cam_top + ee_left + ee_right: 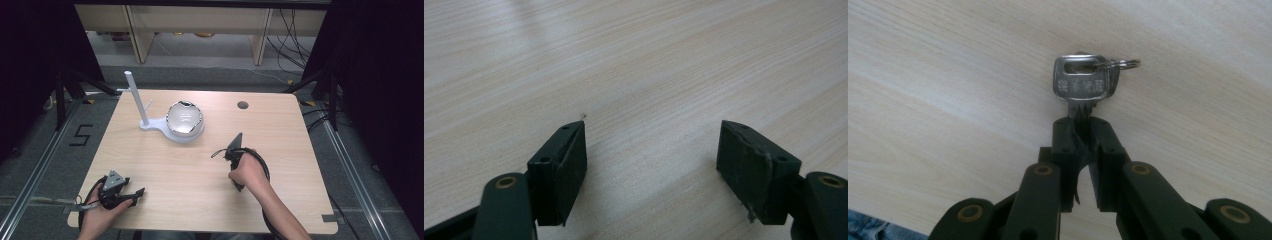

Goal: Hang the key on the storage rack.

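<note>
So we've got the key pinched in our right gripper, left gripper idling open. Next, probably hooking it on the white stand.

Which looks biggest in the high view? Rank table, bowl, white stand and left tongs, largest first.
1. Table.
2. Bowl and white stand: too close to call, as the bowl is wider and the stand taller and thin.
3. Left tongs, though they sit nearer the camera, which makes them look larger.
</note>
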Available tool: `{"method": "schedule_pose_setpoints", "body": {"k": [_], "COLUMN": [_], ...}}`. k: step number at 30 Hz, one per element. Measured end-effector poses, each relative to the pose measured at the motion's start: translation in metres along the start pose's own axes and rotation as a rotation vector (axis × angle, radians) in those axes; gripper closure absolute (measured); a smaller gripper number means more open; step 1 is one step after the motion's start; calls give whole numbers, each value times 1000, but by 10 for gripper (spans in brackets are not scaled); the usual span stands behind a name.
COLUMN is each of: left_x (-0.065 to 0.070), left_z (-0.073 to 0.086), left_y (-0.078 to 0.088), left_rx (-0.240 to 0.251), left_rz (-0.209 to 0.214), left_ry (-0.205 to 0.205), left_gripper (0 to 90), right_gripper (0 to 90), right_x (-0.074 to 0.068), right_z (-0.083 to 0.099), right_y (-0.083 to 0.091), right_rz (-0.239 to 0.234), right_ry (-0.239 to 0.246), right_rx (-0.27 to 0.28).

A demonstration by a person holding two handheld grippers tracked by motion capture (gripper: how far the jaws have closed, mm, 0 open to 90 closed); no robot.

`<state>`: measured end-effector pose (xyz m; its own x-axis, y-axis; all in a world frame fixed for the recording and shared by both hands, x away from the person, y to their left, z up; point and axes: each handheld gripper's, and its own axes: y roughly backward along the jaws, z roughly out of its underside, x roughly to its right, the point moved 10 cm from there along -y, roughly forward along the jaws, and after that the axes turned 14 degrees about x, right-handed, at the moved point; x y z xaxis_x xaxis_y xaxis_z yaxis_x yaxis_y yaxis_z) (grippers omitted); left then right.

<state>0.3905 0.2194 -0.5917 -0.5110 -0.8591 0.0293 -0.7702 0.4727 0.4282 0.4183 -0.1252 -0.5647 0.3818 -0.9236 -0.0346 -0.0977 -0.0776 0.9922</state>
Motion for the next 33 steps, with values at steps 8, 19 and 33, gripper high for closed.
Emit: {"method": "schedule_pose_setpoints", "body": {"k": [8,19,33], "left_x": [0,1,90], "left_z": [0,-2,-81], "left_y": [0,2,-12], "left_rx": [1,13,256], "left_rz": [2,9,328], "left_ry": [1,1,39], "left_gripper": [274,302,306], "right_gripper": [891,893,893], "right_x": [0,2,-17], "right_z": [-1,-5,-24], "right_y": [19,36,109], "right_rz": [-15,-54,-104], "right_ry": [12,7,37], "right_rx": [-21,11,112]}}
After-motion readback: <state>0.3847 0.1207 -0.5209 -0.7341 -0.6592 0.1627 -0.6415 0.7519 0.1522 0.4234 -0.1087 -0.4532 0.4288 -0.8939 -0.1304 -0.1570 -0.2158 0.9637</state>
